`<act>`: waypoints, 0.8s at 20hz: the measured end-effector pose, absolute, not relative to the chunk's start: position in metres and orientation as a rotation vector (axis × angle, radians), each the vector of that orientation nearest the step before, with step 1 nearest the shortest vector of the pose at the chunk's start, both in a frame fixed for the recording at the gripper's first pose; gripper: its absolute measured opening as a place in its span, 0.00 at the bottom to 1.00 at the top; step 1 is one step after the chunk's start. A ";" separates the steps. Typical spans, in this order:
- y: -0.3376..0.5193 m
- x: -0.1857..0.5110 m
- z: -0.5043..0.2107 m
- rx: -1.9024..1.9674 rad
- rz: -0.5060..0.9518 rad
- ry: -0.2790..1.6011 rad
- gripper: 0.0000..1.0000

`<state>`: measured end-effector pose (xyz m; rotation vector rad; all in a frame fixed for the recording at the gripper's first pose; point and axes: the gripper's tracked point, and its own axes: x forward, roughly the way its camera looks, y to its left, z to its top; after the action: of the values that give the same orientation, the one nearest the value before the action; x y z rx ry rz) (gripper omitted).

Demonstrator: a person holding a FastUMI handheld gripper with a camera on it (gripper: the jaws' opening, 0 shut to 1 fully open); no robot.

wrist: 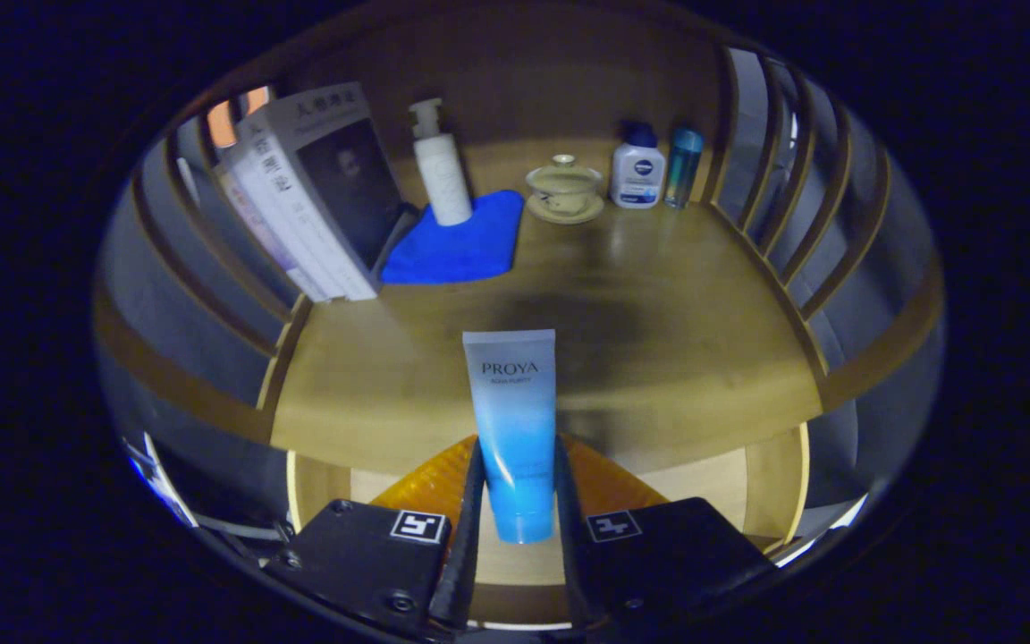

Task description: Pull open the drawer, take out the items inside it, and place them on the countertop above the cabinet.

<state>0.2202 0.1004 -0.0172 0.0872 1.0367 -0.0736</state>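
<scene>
A blue and white cosmetic tube (512, 420) stands upright between my fingers, cap end down, with my gripper (517, 487) shut on its lower half. It hangs above the open drawer (770, 487), whose pale wooden inside lies below the fingers. The tube's flat top reaches up in front of the wooden countertop (658, 322), which lies just ahead and beyond the fingers. Whether anything else lies in the drawer is hidden behind the gripper.
At the back of the countertop stand leaning books (300, 197), a white pump bottle (440, 165) on a blue cloth (461, 243), a lidded teacup on a saucer (564, 188), a white lotion bottle (637, 170) and a teal bottle (684, 165). Curved wooden slats (783, 206) fence both sides.
</scene>
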 end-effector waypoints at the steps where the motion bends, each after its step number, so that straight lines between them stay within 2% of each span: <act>1: 0.095 0.227 -0.019 0.104 -0.103 1.044 0.43; 5: 0.083 0.250 -0.031 0.127 -0.149 1.056 0.44; 11: 0.082 0.251 -0.038 0.100 -0.144 1.063 0.45; 13: 0.086 0.249 -0.039 0.072 -0.126 1.053 0.52; 16: 0.088 0.246 -0.032 0.051 -0.130 1.029 0.67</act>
<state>0.2459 0.0881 -0.0319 0.0506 1.0291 -0.1295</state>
